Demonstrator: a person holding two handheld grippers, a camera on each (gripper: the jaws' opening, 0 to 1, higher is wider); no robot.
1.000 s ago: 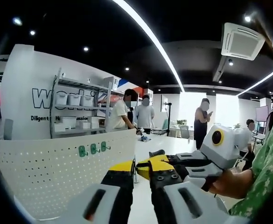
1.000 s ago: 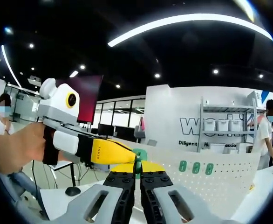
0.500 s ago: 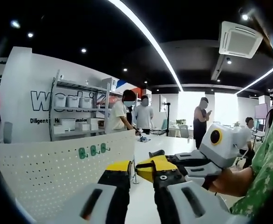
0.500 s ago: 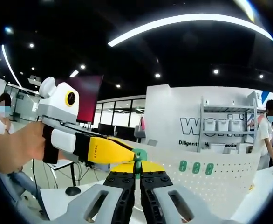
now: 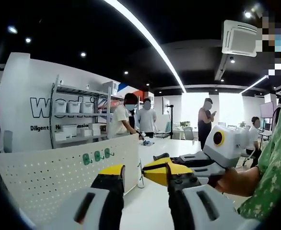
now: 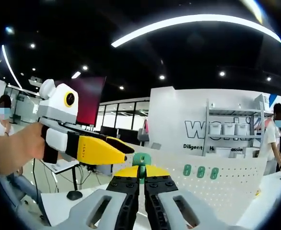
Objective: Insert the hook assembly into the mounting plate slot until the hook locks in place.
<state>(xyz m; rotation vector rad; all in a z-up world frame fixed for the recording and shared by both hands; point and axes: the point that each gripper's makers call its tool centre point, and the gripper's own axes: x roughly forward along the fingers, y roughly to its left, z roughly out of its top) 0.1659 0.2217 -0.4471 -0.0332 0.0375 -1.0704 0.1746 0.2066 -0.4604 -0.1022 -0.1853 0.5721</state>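
Observation:
A small green hook assembly (image 6: 141,159) stands upright between the tips of my right gripper (image 6: 140,175), which is shut on it. My left gripper (image 6: 125,153) reaches in from the left with its yellow jaws apart, just short of the hook. In the left gripper view my left gripper (image 5: 139,171) is open, with a thin part of the hook (image 5: 140,178) in the gap. The white perforated mounting plate (image 5: 49,177) stands upright on the left and carries three green hooks (image 5: 96,155). The same plate (image 6: 227,189) and its hooks (image 6: 201,171) lie behind my right jaws.
Several people (image 5: 145,117) stand at the back of a white table (image 5: 174,146). A shelf with white bins (image 5: 76,117) stands behind the plate. A hand (image 5: 236,184) holds the right gripper body. A dark screen on a stand (image 6: 90,103) is at the left.
My left gripper has opened and drawn back a little from the green hook. My right gripper stays shut on the hook in the same place.

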